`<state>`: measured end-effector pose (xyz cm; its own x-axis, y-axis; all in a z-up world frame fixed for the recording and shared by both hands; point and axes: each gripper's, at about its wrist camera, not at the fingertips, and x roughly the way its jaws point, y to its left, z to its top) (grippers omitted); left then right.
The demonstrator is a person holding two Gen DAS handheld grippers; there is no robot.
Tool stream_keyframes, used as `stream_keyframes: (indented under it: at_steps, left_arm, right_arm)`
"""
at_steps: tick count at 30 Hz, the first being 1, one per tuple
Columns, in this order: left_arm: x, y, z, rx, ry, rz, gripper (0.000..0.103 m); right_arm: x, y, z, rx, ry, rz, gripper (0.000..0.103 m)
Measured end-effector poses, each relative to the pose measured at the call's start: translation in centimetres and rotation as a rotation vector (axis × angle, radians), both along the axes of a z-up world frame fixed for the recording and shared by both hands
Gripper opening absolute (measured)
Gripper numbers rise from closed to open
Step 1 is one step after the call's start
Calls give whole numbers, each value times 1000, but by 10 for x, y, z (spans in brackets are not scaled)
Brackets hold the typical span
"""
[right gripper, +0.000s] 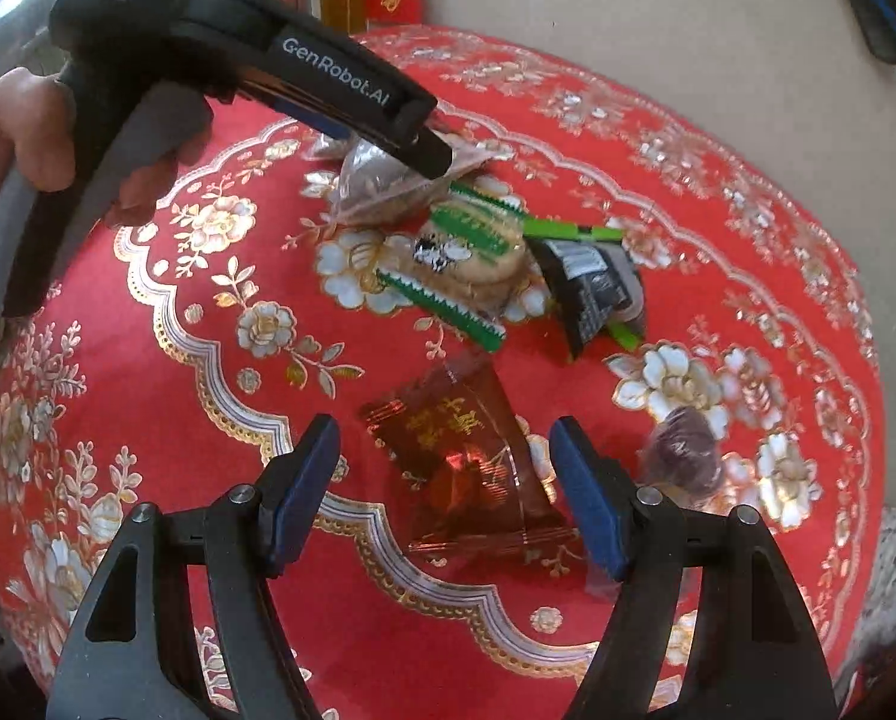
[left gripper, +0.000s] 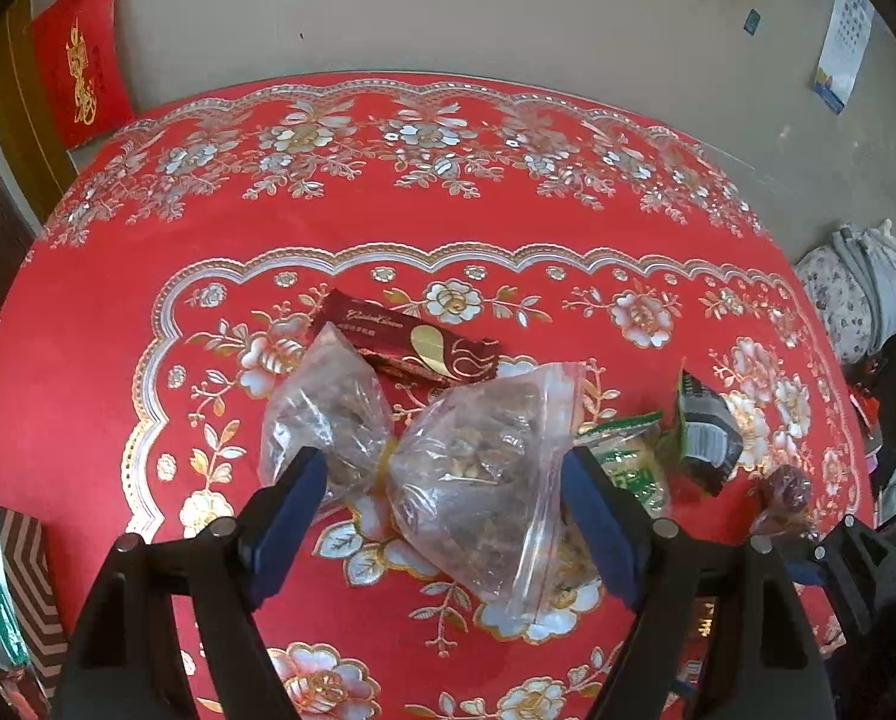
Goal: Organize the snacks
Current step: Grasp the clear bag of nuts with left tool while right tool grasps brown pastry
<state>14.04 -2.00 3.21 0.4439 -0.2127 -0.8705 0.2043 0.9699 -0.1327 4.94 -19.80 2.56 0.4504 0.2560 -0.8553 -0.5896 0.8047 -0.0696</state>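
My left gripper (left gripper: pixel 445 480) is open, its blue pads on either side of a clear zip bag of brown snacks (left gripper: pixel 484 480) lying on the red tablecloth. A second clear bag (left gripper: pixel 328 414) lies left of it, partly over a dark red bar wrapper (left gripper: pixel 412 342). My right gripper (right gripper: pixel 445 480) is open around a brown transparent packet with gold writing (right gripper: pixel 466 462). Beyond it lie a green-edged biscuit pack (right gripper: pixel 466 258) and a black-and-green packet (right gripper: pixel 592 288). A purple wrapped candy (right gripper: pixel 682 450) sits to the right. The left gripper also shows in the right wrist view (right gripper: pixel 436 156) over the zip bag (right gripper: pixel 376 186).
The round table has a red floral cloth (left gripper: pixel 448 180) and stands against a beige wall. A striped box (left gripper: pixel 22 588) sits at the left table edge. Bags and clutter (left gripper: pixel 856 294) lie off the table to the right. A red hanging (left gripper: pixel 82 78) is on the wall.
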Motion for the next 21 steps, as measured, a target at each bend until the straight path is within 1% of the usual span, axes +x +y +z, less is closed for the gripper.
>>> stream_keyframes:
  at_steps: [1,3,5,6,7,8,9,11,12,14,18,21]
  left_arm:
    - [1,0,0,1,0,0,82]
    - [1,0,-1,4,1,0,82]
    - [1,-1,-2,17,-5,-6,80]
    - [-1,-2,-3,26,-9,-8,77]
    - [-2,-2,-3,40,-14,-11,71]
    - [-3,-2,-3,43,-14,-18,64]
    - [-4,-2,-3,29,-5,-32,58]
    - [-8,-1,-4,10,17,-45,43]
    - [-10,0,-4,-1,27,-54,40]
    - [-18,1,-3,12,26,-58,37]
    - [-32,11,1,6,31,-36,33]
    - [-45,19,5,4,34,-18,30]
  right_arm:
    - [0,-1,0,15,6,-4,73]
    - [1,-4,-1,47,14,-20,70]
    - [3,-3,0,60,11,-43,50]
    - [4,-3,-1,67,12,-51,48]
    - [3,-4,-1,72,12,-64,44]
    - [3,-2,-2,70,12,-70,44]
    - [2,-2,-2,74,11,-73,43]
    - [-1,-1,-2,76,10,-76,41]
    - [-3,-1,-2,76,10,-79,41]
    - [-8,-2,-2,84,10,-83,40]
    - [-25,0,-1,102,5,-80,39]
    - [-40,3,3,120,-18,-81,34]
